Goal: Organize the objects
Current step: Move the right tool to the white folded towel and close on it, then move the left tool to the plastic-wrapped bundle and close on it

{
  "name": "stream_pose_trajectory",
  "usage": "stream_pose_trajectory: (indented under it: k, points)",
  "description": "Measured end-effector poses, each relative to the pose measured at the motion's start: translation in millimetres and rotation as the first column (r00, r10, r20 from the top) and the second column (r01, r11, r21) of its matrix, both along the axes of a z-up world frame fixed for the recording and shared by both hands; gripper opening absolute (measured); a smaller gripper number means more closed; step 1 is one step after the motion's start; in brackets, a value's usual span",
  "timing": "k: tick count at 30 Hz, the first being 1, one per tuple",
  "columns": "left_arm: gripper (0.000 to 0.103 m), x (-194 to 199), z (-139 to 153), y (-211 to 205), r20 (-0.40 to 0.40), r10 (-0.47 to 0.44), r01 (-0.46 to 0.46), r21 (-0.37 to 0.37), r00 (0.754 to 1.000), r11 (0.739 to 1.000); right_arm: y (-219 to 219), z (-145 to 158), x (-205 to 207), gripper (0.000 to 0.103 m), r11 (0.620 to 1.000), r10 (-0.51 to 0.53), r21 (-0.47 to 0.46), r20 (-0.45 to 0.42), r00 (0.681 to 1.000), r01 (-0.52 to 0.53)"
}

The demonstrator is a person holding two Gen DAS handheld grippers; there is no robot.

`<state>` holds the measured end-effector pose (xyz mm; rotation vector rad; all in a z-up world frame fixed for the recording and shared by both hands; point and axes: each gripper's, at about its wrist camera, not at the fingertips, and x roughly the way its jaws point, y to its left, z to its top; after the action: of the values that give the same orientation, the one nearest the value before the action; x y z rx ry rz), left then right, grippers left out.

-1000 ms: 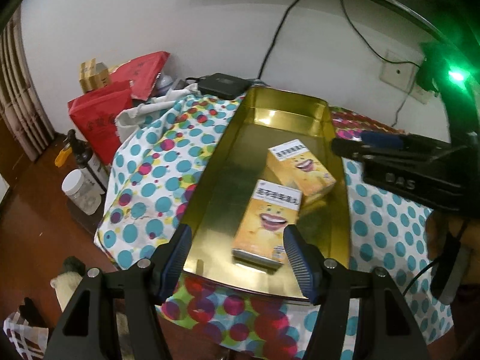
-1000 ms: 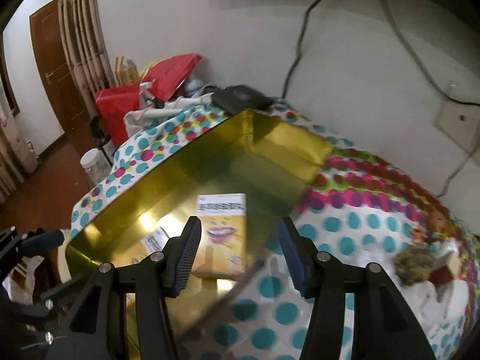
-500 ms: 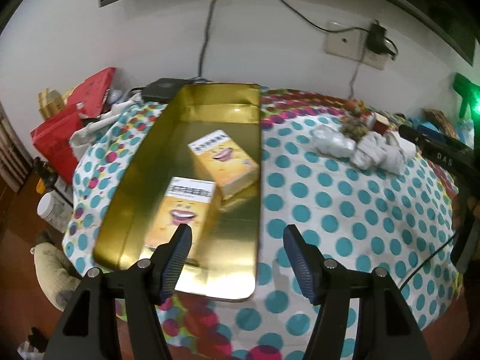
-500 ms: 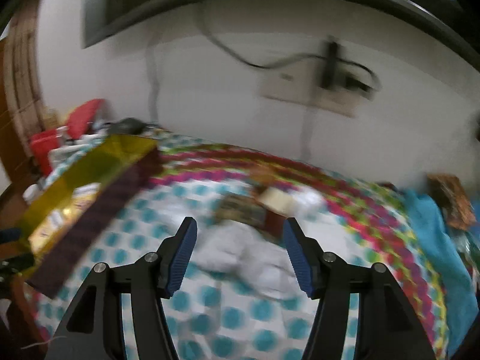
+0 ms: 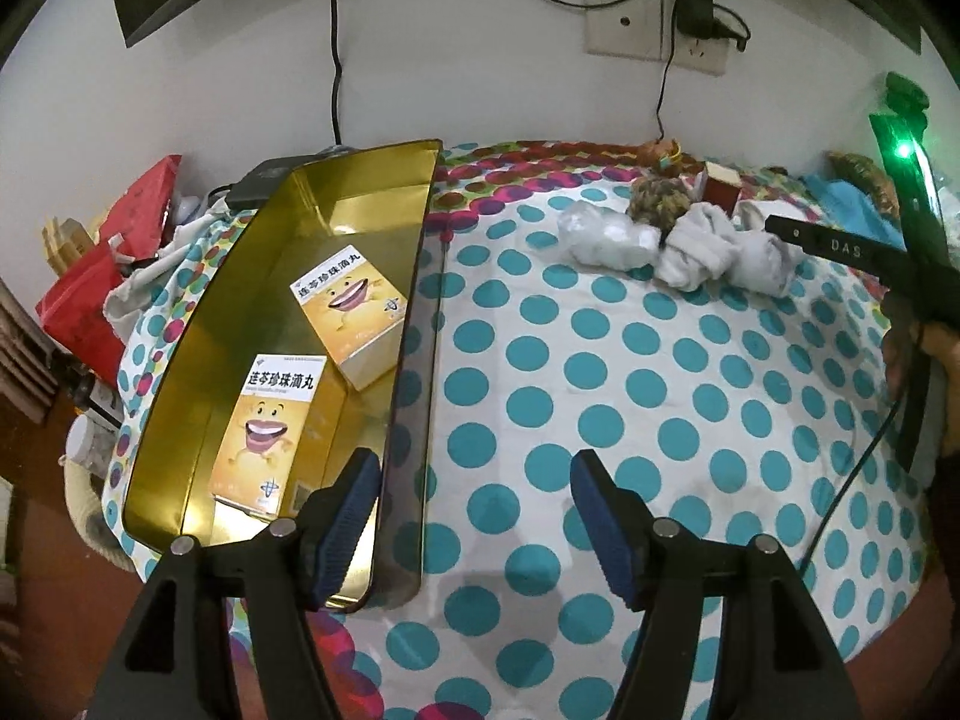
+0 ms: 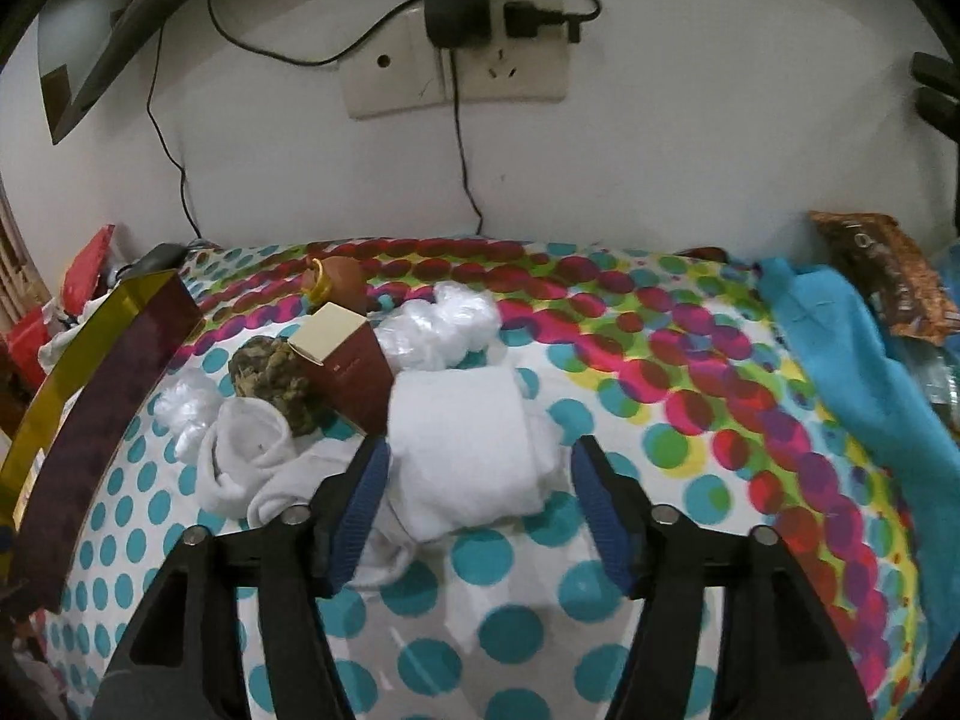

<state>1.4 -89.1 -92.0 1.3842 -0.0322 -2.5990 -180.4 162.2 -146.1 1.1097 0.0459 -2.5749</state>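
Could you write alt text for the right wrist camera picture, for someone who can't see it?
The right gripper, jaws open and just widened, hangs over a folded white cloth on a polka-dot tablecloth. Behind the cloth lie a dark red box, white socks and crumpled plastic; a gold tray sits at the left edge.
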Motion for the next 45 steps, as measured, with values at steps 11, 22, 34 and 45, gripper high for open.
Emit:
stream_pose_trajectory:
  k: [11, 22, 34, 45]
  points:
    - [0.068, -13.1, 17.2, 4.9, -0.045, 0.011, -0.012, -0.021, 0.999, 1.000, -3.7, -10.2, -6.8, 0.034, 1.000, 0.006, 0.017, -0.006, 1.000, -0.005]
    - [0.068, -46.0, 17.7, 34.3, -0.063, -0.053, 0.052, -0.020, 0.997, 0.998, 12.3, -4.6, 2.9, 0.033, 0.997, -0.025, 0.071, -0.059, 0.998, 0.029]
    - [0.075, -111.8, 7.8, 25.5, -0.051, -0.073, 0.083, 0.226, 0.996, 0.970, 15.1, -11.5, -0.3, 0.035, 0.976, -0.085, 0.196, -0.049, 0.995, 0.093]
    - [0.075, -148.9, -4.4, 25.0, 0.014, -0.006, 0.002, 0.276, 1.000, 0.961, 18.8, -14.7, -3.8, 0.037, 0.984, -0.076, 0.161, -0.013, 0.997, 0.077]
